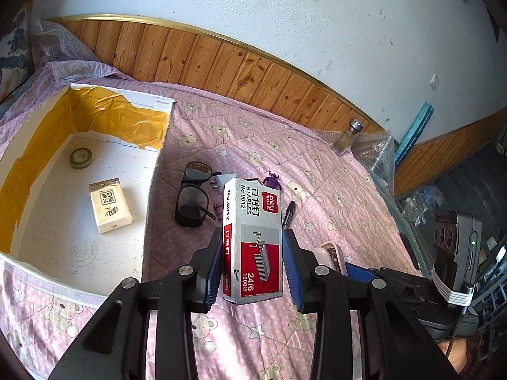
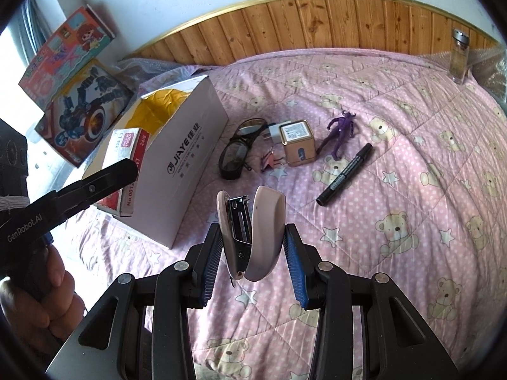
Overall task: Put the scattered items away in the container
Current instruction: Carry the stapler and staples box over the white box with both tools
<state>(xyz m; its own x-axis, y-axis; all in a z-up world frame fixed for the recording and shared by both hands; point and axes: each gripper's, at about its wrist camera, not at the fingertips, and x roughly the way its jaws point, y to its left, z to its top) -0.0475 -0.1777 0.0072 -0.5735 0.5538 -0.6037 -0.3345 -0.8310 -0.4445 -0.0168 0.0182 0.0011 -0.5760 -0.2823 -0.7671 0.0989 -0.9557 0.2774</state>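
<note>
The left gripper (image 1: 252,266) clamps a staple box (image 1: 253,240) between its blue ribbed pads, closed snugly on the box's long sides; the box is glossy silver and red cardboard, held in mid-frame just right of the container's near corner. The right gripper (image 2: 253,267) holds a pale pink stapler (image 2: 253,234), smooth and rounded with its metal magazine showing, its jaws closed to the stapler's width.

The container (image 1: 158,171), a white cardboard box lined with crumpled yellow tape, fills the left of the left wrist view. Its floor is mostly bare, with a tape roll (image 1: 80,157) toward the back and a cream tissue pack (image 1: 110,206) in the middle. Its right wall stands between the staple box and that open floor.

On the quilted pink bedspread (image 2: 412,164), at mid-frame in the right wrist view, lie black sunglasses (image 2: 237,155), a gold cube charger (image 2: 298,145), a small pink clip (image 2: 267,162), a purple figurine (image 2: 340,133) and a black marker (image 2: 345,175), close together. Bare quilt spreads right and below them. A glass shaker (image 2: 459,60) stands upright at upper right by the wood panelling (image 2: 317,22).
</note>
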